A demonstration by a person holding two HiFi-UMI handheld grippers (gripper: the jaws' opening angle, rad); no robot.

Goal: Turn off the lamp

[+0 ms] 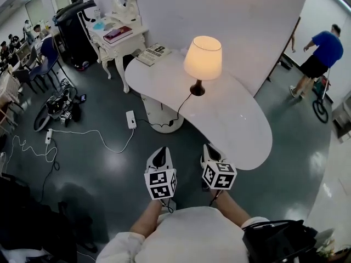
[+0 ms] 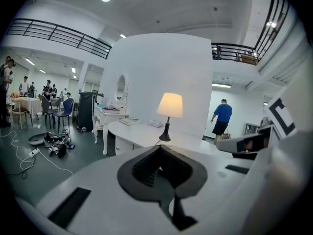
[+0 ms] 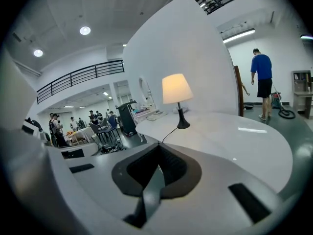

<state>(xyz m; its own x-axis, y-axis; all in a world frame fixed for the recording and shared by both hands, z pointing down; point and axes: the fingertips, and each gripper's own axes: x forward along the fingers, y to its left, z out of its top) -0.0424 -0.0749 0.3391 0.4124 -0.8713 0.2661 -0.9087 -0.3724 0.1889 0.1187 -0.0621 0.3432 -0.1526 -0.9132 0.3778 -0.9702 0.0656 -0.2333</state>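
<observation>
The lamp [image 1: 203,59], with a glowing cream shade and a dark foot, stands lit on the curved white table [image 1: 241,126]. Its black cord [image 1: 181,107] runs off the table's near edge toward the floor. My left gripper [image 1: 159,156] and right gripper [image 1: 209,150] hang side by side over the floor, just short of the table's near edge, both shut and empty. The lamp [image 2: 169,106] shows straight ahead beyond the left gripper [image 2: 160,148] in the left gripper view. It also stands ahead as the lamp [image 3: 176,88] past the right gripper [image 3: 157,148] in the right gripper view.
A white power strip [image 1: 131,119] and cables lie on the floor left of the table's pedestal. A printed booklet [image 1: 152,53] rests on the table's far end. A white dressing table [image 1: 115,40] stands behind. A person in blue [image 1: 321,53] walks at the right.
</observation>
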